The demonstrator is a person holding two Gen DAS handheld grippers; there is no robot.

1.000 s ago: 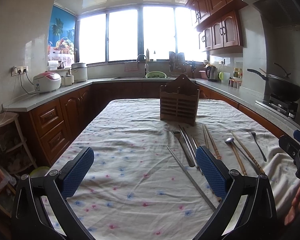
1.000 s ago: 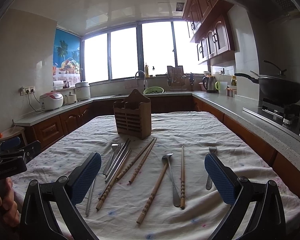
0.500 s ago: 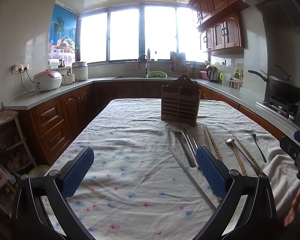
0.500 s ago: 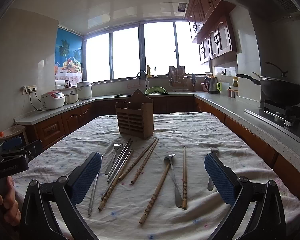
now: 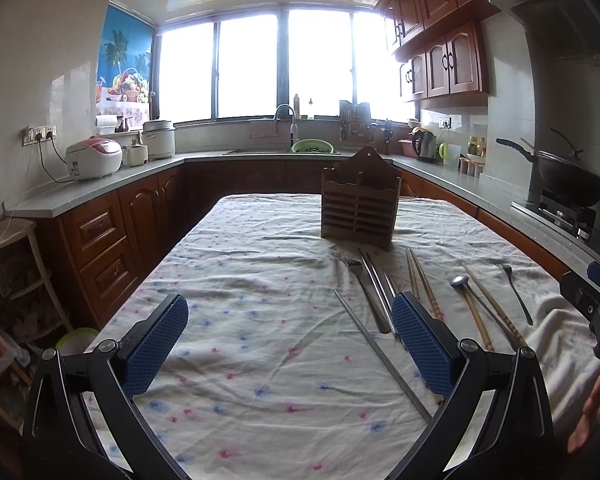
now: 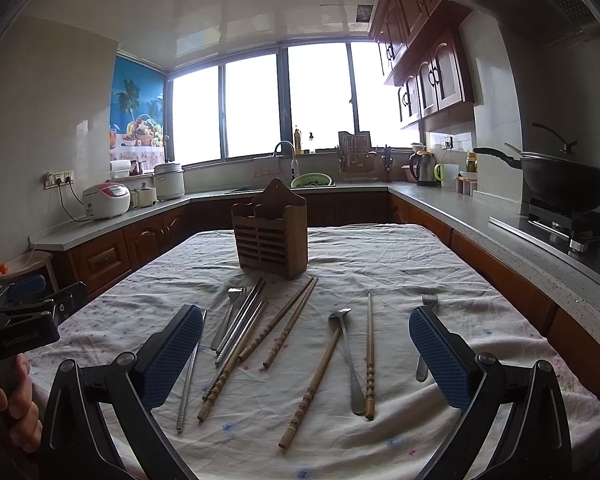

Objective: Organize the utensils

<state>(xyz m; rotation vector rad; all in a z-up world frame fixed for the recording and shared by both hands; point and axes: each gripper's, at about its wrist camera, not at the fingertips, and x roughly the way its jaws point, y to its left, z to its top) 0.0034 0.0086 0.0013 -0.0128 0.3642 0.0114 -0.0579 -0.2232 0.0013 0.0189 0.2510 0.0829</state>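
A: Jaws? Both pairs stand spread wide, nothing between them. The left gripper (image 5: 290,344) hangs over bare cloth (image 5: 260,344); the right gripper (image 6: 306,354) hangs over the utensils.

B: And the utensils themselves?

A: All flat on the cloth, in front of the holder (image 6: 271,236). From the right wrist view: a lone metal chopstick (image 6: 190,376) at far left, partly behind the left pad; then a fork (image 6: 227,316) and a bunch of metal chopsticks (image 6: 244,320) lying together; a pair of wooden chopsticks (image 6: 284,322) fanning out from near the holder's foot; a spoon (image 6: 346,356) between two more wooden sticks (image 6: 370,356); a second fork (image 6: 426,308) at far right, mostly hidden by the right pad.

B: Holder upright?

A: Upright, at the cloth's middle, well beyond the utensils. Whether its slots hold anything I cannot tell.

B: What differs from a second ago?

A: Little. Nothing on the cloth has shifted. In the right view the holder and utensils sit a bit lower in the frame, so that camera has tipped up slightly. The left view is nearly the same, and both pairs of jaws are as wide as before.
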